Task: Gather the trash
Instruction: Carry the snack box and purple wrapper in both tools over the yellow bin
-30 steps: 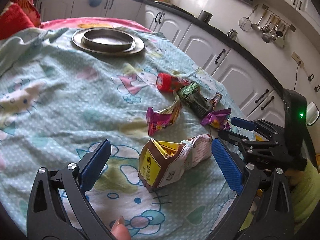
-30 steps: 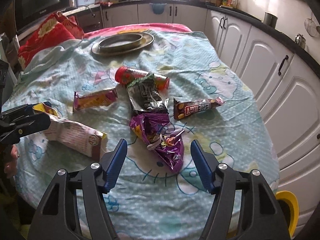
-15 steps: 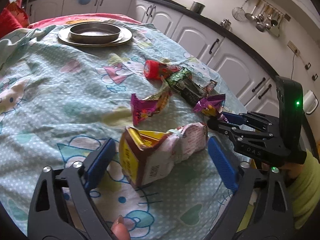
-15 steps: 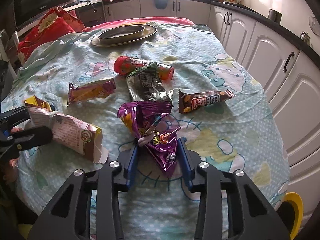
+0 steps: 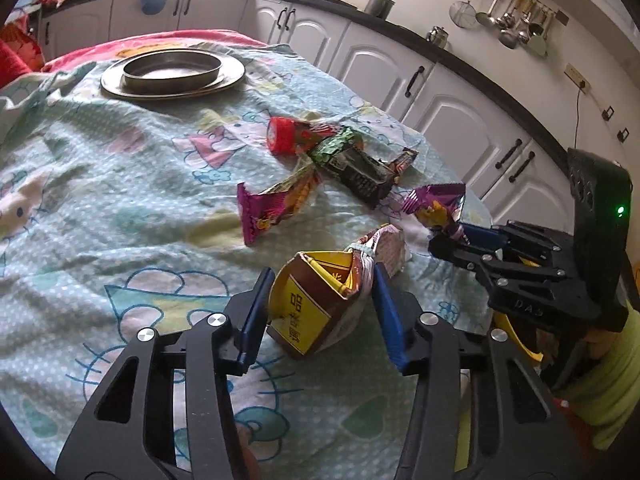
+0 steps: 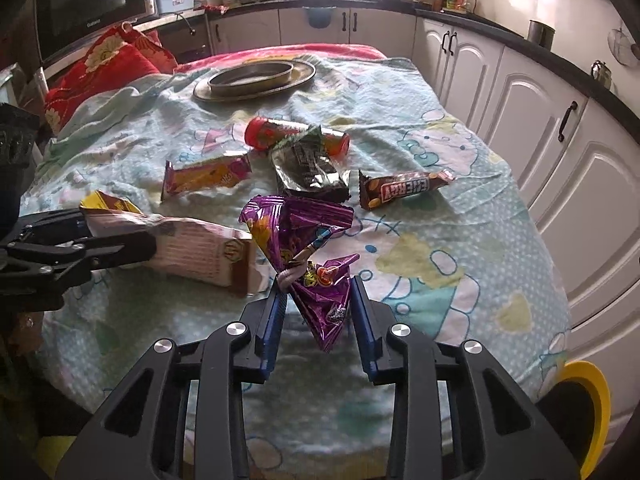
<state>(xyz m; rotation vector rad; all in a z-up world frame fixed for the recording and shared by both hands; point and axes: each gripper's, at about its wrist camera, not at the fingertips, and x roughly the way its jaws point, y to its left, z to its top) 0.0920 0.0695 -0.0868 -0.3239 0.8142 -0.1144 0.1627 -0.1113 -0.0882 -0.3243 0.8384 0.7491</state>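
Two pieces of trash are being gripped, one in each of your tools. Your left gripper (image 5: 322, 306) is clamping the brown-and-yellow snack bag (image 5: 320, 300) at its open end, both blue pads pressing its sides; the bag is lying tilted over the patterned tablecloth (image 5: 120, 208), its pale far end pointing toward your other tool. Your right gripper (image 6: 316, 310) is pinching the purple foil wrapper (image 6: 304, 248) near its lower, twisted part, with the wrapper's wide end standing up above the pads and its tip hanging below them.

Remaining trash is lying on the cloth further out: a pink-and-orange wrapper (image 6: 206, 176), a dark green-black wrapper (image 6: 310, 170) resting partly over a red tube (image 6: 272, 134), and a brown bar wrapper marked ENERGY (image 6: 404, 190) just right of the dark one. You are also seeing a metal pan sitting on a round metal plate (image 6: 256, 80) at the far end of the table, well apart from the wrappers. White cabinets (image 6: 520, 112) are running along the right side.
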